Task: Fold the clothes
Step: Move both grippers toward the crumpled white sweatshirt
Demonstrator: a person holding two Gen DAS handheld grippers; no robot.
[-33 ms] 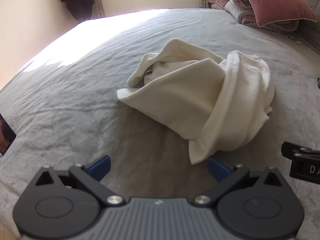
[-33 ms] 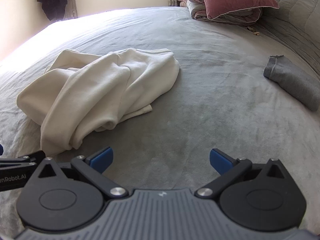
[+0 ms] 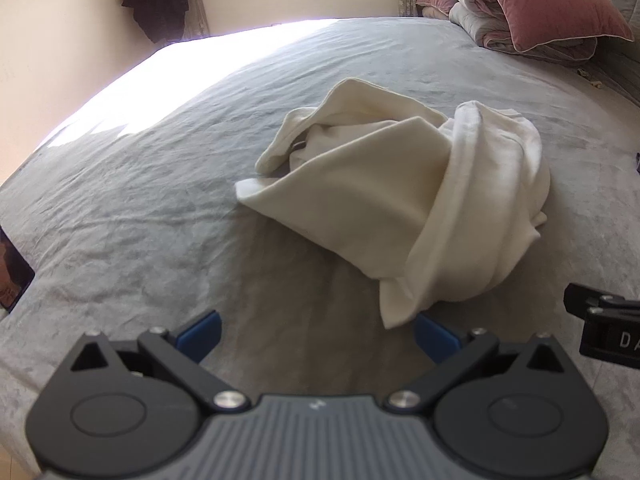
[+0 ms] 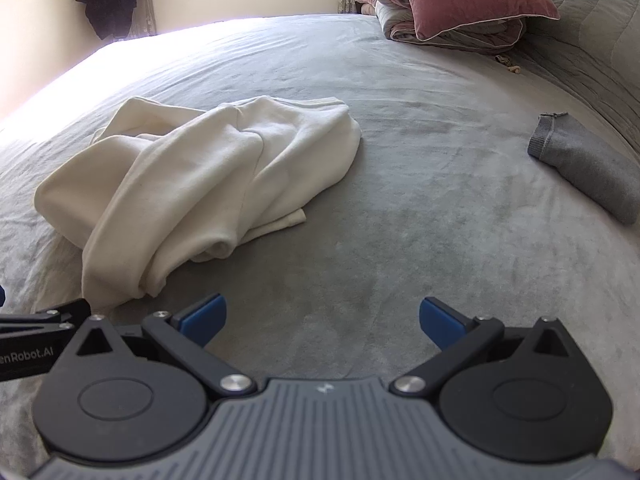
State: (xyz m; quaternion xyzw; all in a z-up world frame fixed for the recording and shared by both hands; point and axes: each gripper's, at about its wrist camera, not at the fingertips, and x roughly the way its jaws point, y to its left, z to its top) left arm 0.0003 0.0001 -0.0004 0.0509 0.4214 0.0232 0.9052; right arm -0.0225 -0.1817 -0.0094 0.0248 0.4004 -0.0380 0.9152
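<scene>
In the right wrist view, white letters "enRobot.AI", cut off at the frame edge, stand on the left gripper [image 4: 24, 354]. In the left wrist view, "DA" shows on the right gripper [image 3: 612, 338].

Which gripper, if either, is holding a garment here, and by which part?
Neither. The left gripper and right gripper are open above the bed, clear of the cream garment.

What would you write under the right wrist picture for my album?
Open right gripper waits above a grey bed, with a crumpled cream garment ahead.
</scene>
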